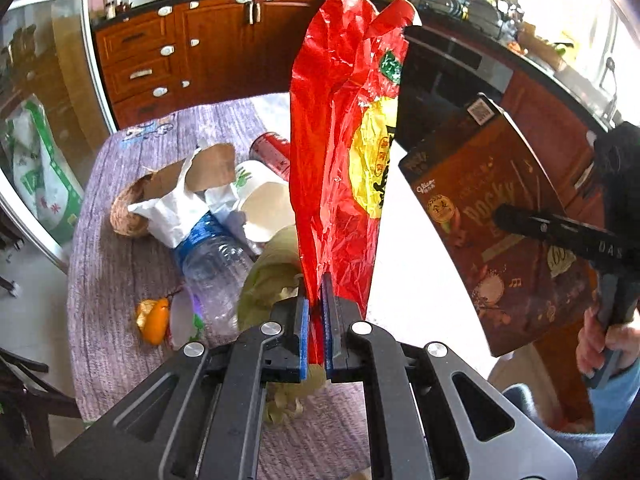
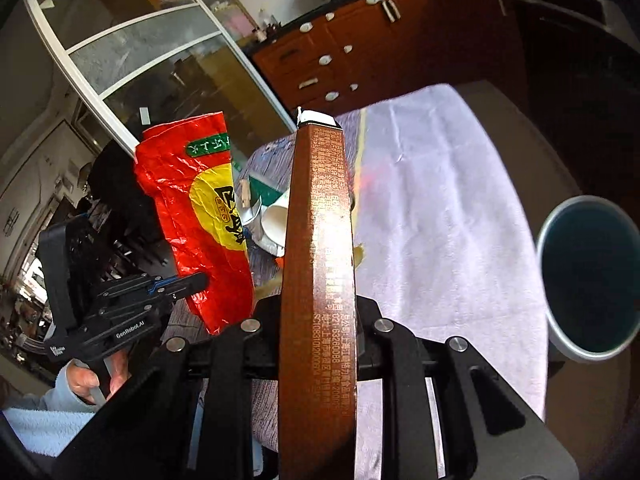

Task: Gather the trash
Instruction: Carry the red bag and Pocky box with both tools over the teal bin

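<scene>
Blue-padded left tongs [image 1: 316, 320] sit nearest the lens in the left wrist view, pressed together on the bottom edge of a red wrapper [image 1: 340, 140]. That crumpled wrapper stands upright, long axis running from 6 o'clock to 12 o'clock, its torn top toward the cabinets. At 3 o'clock the right tongs [image 1: 504, 214] reach in from the side and grip a brown Pocky box [image 1: 504, 220], which is lifted and tilted, its long axis leaning from 5 o'clock up to 11 o'clock. A hand [image 1: 600, 344] wraps the handle below. On the table [image 1: 104, 264], at 9 o'clock of the wrapper, lie a clear plastic bottle [image 1: 212, 264], a paper cup [image 1: 264, 204], a red can [image 1: 274, 152], torn brown paper [image 1: 188, 176] and orange peel [image 1: 154, 318].

From the right wrist, the box [image 2: 320, 280] fills the centre edge-on, pinched between the right tongs [image 2: 318, 320], its narrow printed side facing the lens and its long axis pointing to 12 o'clock. At 9 o'clock the left tongs [image 2: 196, 282] clamp the wrapper [image 2: 196, 216], held upright above the table edge. A round bin [image 2: 588, 280] opens at 3 o'clock, beside the white cloth [image 2: 440, 220].
</scene>
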Available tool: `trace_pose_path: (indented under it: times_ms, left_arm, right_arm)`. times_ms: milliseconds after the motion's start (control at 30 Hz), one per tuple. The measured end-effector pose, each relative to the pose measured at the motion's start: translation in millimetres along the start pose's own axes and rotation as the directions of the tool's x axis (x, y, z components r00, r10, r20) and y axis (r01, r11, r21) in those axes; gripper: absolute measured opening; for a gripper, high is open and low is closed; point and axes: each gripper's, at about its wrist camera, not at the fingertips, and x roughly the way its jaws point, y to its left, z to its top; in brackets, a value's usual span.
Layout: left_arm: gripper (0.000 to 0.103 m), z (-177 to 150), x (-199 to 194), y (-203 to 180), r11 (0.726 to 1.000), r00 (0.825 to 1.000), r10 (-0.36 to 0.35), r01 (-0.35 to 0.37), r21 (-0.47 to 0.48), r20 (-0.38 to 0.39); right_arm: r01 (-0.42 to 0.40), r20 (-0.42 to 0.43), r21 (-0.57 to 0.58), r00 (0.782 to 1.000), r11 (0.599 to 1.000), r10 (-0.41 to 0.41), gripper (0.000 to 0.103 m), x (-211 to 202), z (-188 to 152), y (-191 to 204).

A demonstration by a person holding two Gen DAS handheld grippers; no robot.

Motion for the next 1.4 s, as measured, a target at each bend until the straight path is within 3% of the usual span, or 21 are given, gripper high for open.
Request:
trace_pose_path:
  times_ms: [100, 267, 333, 467, 633, 800, 1033, 1200, 1300, 1400]
  left_arm:
    - [0.007, 4.4, -4.5, 0.7, 0.999, 0.999, -0.042, 0.042, -0.011, -0.005]
    - [0.007, -4.1, 7.0, -2.6, 1.0, 0.998, -0.009, 0.01, 0.014, -0.067]
    - [0.009, -0.3, 2.5, -4.6, 1.0, 0.998, -0.012, 0.013, 0.024, -0.058]
    - [0.01, 5.3, -6.9, -16.2, 0.996, 0.998, -0.047, 0.049, 0.073, -0.035]
    - [0.01, -6.1, 4.8, -40.3, 0.987, 0.989, -0.095, 0.107, 0.116, -0.109]
    - [0.01, 7.6, -12.7, -55.9, 0.982, 0.994, -0.096, 0.103, 0.156, -0.053]
    - [0.007, 31.2, -48.6, -53.4, 0.989, 0.995, -0.077, 0.069, 0.131, 0.061]
    - [0.006, 35.6, -30.9, -78.4, 0.985, 0.996, -0.078, 0.071, 0.156, 0.04]
    - [0.006, 38.1, -5.4, -107.7, 0.975, 0.992, -0.124, 0.124, 0.186, -0.008]
    - [0.006, 45.6, 13.5, -133.3, 0.962, 0.984, -0.175, 0.178, 0.208, -0.033]
  right_arm:
    - [0.002, 0.003, -0.004, 1.0, 1.0, -0.002, 0.02, -7.4, -3.3, -3.5]
    - [0.021, -0.042, -0.003, 0.999, 1.0, -0.021, 0.02, 5.2, -13.7, -2.2]
    - [0.011, -0.061, -0.003, 0.998, 1.0, -0.011, 0.02, 11.4, -17.5, -0.3]
    - [-0.015, -0.103, -0.034, 0.995, 0.999, 0.011, 0.02, 25.7, -22.4, 10.4]
    - [0.001, -0.099, -0.047, 0.995, 0.999, -0.006, 0.02, 26.5, -22.2, 10.5]
    - [0.012, -0.068, -0.022, 0.998, 1.0, -0.014, 0.02, 13.7, -17.6, 4.7]
    - [0.01, -0.024, -0.015, 1.0, 1.0, -0.011, 0.02, 0.9, -11.0, 1.0]
    - [0.063, 0.058, 0.021, 0.996, 0.998, -0.064, 0.02, -30.8, -3.0, -18.6]
    - [0.123, 0.09, 0.058, 0.988, 0.991, -0.127, 0.02, -51.4, 0.5, -40.2]
    - [0.215, 0.121, 0.11, 0.966, 0.97, -0.228, 0.02, -79.0, -1.7, -73.2]
